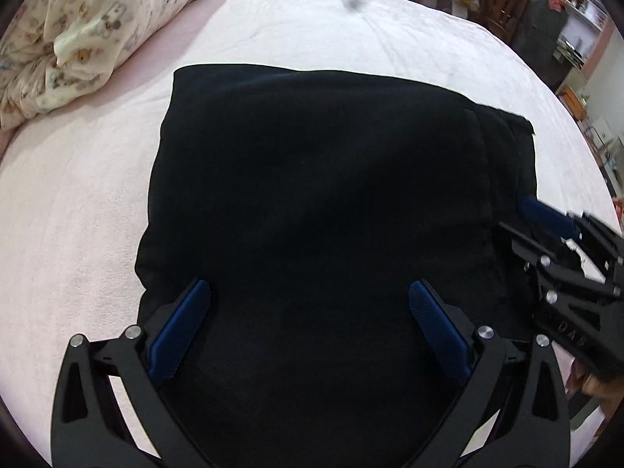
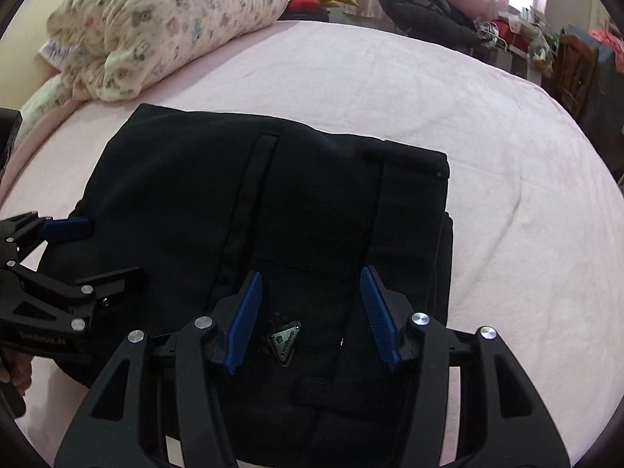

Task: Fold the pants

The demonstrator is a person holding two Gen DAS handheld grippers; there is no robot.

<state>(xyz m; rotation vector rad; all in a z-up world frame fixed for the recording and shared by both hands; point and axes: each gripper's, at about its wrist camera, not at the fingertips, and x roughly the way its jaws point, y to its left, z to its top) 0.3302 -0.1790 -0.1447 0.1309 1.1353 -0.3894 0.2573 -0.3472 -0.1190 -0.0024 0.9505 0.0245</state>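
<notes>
Now both sets of jaws spread, empty, over the folded black pants (image 1: 312, 179): left gripper (image 1: 310, 327) wider than right gripper (image 2: 312, 312).

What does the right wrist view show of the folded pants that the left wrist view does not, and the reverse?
Only the right wrist view: a small triangular metal label on the black pants, plus a belt loop, between the open right tongs. Only the left wrist view: the wide-open left tongs over plain dark cloth, and a dark spot on the sheet. Both: the pants folded on the pink bed, the teddy-print duvet, the other hand's tongs at the frame edge.
</notes>
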